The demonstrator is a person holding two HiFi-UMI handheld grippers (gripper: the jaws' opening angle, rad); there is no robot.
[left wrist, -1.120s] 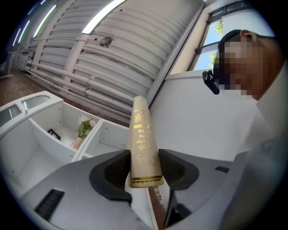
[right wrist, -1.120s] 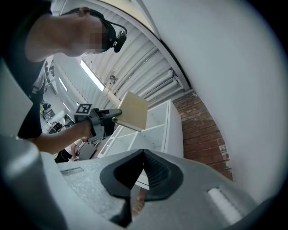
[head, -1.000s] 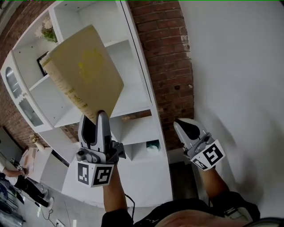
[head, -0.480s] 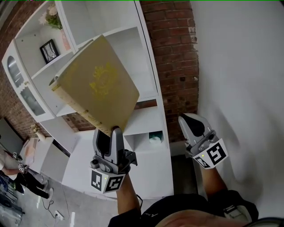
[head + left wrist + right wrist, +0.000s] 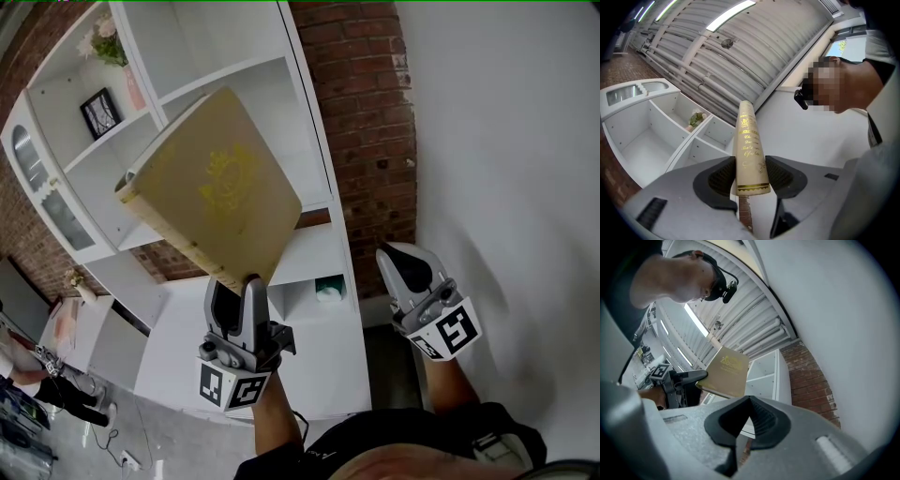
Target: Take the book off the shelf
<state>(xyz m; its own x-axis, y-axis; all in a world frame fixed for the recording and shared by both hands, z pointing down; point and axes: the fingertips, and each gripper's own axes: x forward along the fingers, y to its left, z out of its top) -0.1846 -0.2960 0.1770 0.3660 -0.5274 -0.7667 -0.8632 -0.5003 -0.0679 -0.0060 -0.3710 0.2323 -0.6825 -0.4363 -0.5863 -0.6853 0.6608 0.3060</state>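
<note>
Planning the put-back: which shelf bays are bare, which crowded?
Bare: top bay right of the flowers, and the bay between book and brick wall. Crowded: left bay with flowers and picture frame; low cubby holds a small green item.

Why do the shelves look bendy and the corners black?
Left gripper view: wide lens curves the white shelf and darkens the corners; right gripper view: same dark rim, ceiling strip light glares; head view: the tan gold-printed book looks sharp.

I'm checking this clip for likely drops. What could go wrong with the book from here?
The left gripper pinches the book only at one lower corner, so it may pivot or slip out. The right gripper is shut and apart from it, giving no support. A swing might knock the shelf.
</note>
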